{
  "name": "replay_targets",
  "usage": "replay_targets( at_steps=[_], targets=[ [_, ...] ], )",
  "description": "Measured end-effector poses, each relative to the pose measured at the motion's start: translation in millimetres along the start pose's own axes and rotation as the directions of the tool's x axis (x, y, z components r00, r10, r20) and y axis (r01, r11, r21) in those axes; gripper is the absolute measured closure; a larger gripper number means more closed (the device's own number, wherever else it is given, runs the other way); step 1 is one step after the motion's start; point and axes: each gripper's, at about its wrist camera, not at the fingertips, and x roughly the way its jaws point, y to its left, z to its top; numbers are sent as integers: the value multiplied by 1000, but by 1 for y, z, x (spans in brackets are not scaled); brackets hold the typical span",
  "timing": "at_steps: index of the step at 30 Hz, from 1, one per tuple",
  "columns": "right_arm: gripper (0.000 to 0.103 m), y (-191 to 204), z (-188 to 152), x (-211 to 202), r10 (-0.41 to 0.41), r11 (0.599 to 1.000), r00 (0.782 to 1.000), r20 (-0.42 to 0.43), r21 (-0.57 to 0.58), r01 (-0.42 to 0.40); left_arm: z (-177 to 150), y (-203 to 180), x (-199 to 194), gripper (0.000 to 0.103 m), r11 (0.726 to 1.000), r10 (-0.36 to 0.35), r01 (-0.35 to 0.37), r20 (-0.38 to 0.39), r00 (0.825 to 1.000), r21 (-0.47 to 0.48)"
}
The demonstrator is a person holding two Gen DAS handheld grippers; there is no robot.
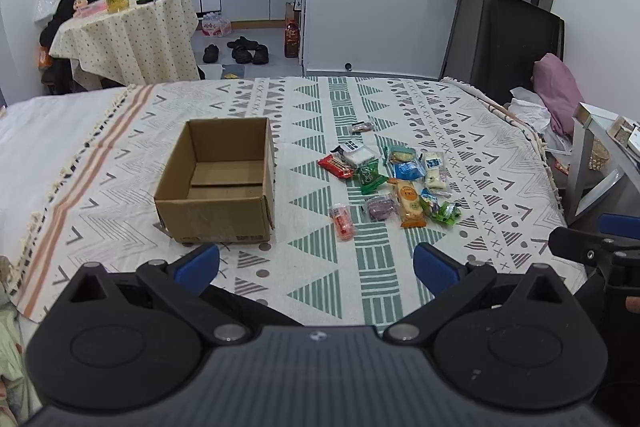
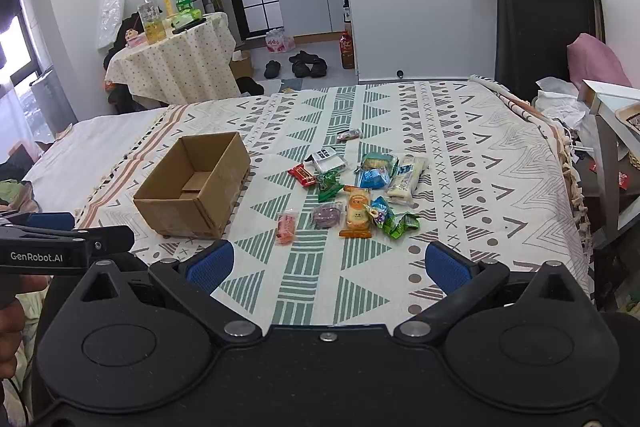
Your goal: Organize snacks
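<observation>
Both tools, left (image 1: 316,263) and right (image 2: 328,265), gape empty; snacks (image 2: 352,187) lie well ahead.

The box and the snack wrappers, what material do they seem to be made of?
The box looks like plain brown corrugated cardboard, matte: folded flaps show on its floor, and the wall edges look thick. The snack wrappers appear to be thin plastic film, some glossy with printed colours, some clear; crimped, crinkled ends suggest this. Whether any has foil inside cannot be told.
</observation>
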Motion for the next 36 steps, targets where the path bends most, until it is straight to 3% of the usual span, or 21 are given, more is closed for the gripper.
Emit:
replay_targets(
  at_steps=[36],
  targets=[
    [0,4,20,24,31,999,998,-51,23,-30,21,3,28,0,1000,2,-4,-60,998,-29]
  ],
)
